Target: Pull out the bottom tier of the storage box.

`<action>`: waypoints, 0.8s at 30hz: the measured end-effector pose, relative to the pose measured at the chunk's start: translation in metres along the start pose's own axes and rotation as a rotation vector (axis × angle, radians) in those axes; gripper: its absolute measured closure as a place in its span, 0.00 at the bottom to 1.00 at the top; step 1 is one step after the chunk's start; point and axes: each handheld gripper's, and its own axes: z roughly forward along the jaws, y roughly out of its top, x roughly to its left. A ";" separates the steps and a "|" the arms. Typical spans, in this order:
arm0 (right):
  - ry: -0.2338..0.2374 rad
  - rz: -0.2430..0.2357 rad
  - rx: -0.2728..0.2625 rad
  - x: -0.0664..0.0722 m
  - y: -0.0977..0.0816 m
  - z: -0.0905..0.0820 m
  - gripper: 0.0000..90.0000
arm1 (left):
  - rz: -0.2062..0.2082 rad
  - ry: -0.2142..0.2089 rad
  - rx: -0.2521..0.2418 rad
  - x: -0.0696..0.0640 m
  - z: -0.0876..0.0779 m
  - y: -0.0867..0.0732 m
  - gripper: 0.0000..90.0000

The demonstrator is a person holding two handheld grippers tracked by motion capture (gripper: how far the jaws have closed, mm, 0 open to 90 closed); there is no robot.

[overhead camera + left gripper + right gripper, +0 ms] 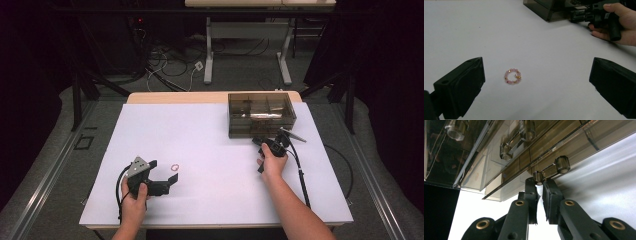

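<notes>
A white matte table top (210,150) is set over grey carpet, with dark curtains and loose cables behind; a smoky translucent plastic drawer box (261,114) is placed at its far right; the right gripper (540,185) is seen with jaws nearly closed, clamped on the box's clear cylindrical handle (550,171); the left gripper (536,82) is held with jaws spread wide, nothing grasped; a small ring-shaped bracelet (513,76) of pink and gold beads is laid flat between its jaws.
</notes>
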 end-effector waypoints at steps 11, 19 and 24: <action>-0.002 0.004 0.005 -0.002 -0.004 -0.005 0.92 | -0.003 0.000 0.001 0.000 0.001 0.000 0.00; 0.003 0.002 0.033 -0.003 -0.005 -0.010 0.92 | -0.002 0.001 -0.001 0.000 0.001 0.000 0.00; 0.004 0.001 0.031 -0.004 -0.007 -0.012 0.92 | -0.003 0.001 0.002 -0.001 0.001 0.000 0.00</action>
